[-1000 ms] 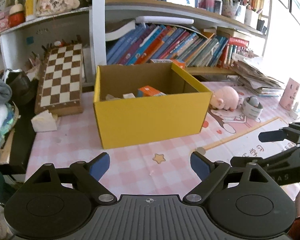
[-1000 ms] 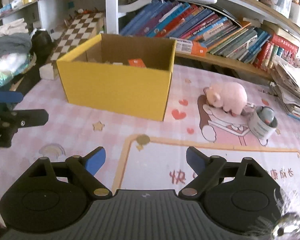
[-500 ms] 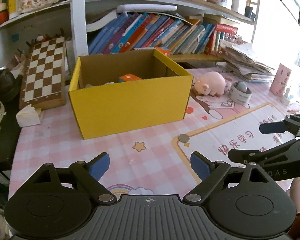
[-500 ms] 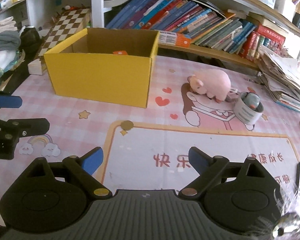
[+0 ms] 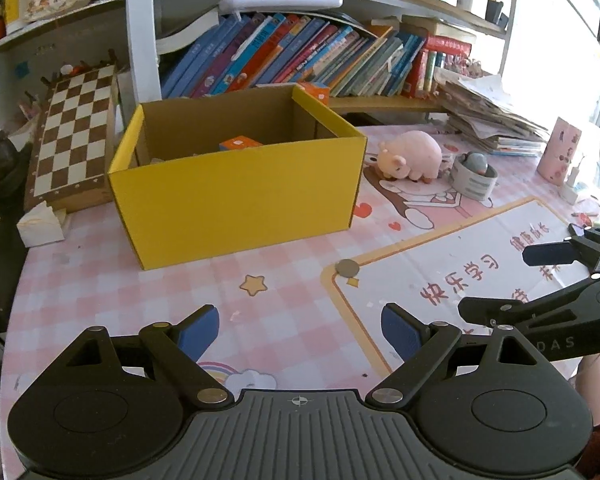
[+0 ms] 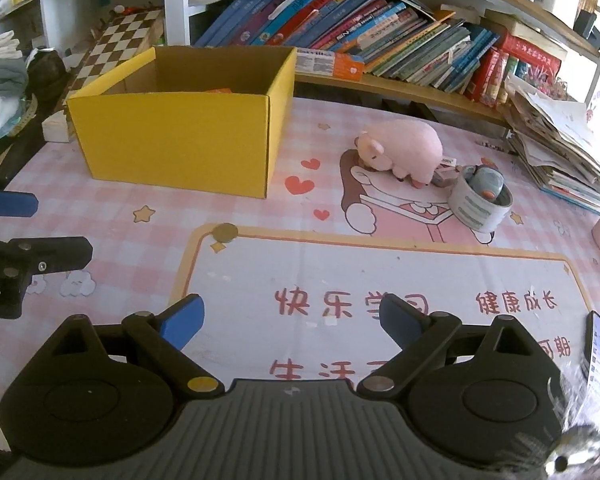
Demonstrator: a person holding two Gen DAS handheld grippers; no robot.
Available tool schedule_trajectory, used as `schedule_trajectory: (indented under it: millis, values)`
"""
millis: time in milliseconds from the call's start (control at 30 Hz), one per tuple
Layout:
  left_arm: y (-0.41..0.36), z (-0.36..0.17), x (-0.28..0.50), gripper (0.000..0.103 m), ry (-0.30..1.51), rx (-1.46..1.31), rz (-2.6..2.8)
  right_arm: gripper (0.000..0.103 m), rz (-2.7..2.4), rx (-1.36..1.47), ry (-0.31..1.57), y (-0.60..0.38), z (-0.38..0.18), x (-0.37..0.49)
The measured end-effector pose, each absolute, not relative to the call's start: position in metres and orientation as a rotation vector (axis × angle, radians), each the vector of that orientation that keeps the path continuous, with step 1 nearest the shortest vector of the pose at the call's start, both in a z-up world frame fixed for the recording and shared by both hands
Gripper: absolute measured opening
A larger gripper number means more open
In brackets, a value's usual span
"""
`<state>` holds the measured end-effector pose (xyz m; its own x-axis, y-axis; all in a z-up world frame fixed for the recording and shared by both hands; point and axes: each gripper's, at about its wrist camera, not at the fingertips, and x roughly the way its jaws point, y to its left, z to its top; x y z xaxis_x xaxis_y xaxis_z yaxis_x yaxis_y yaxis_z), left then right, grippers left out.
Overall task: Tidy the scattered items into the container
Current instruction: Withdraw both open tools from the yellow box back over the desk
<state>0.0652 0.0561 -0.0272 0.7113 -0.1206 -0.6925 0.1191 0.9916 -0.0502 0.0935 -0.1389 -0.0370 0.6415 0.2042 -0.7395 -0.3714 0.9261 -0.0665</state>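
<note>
Right wrist view: right gripper (image 6: 290, 318) and left gripper (image 5: 300, 326) both wide, empty. Yellow box (image 6: 180, 136) far left; pink pig (image 6: 400, 148) beside tape roll (image 6: 480, 200) (risk: knocking it).

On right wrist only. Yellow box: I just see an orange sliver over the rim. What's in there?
Observer: The left wrist view looks in from higher. An orange carton with a white label sits inside the yellow box; the front wall hides anything lower.
Operator: Left gripper, I only get its fingers side-on. Holding anything?
Observer: No. The left gripper is open, nothing between its blue pads, above the pink checked cloth and short of the coin.
</note>
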Motion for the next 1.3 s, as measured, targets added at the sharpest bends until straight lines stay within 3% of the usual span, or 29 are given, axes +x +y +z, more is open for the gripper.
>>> schedule_trajectory:
  millis: [1300]
  values:
    - [-0.055, -0.028, 0.121, 0.091, 0.793, 0.008, -0.111, 0.096, 0.363, -0.229, 0.834, -0.242, -0.037, 0.157]
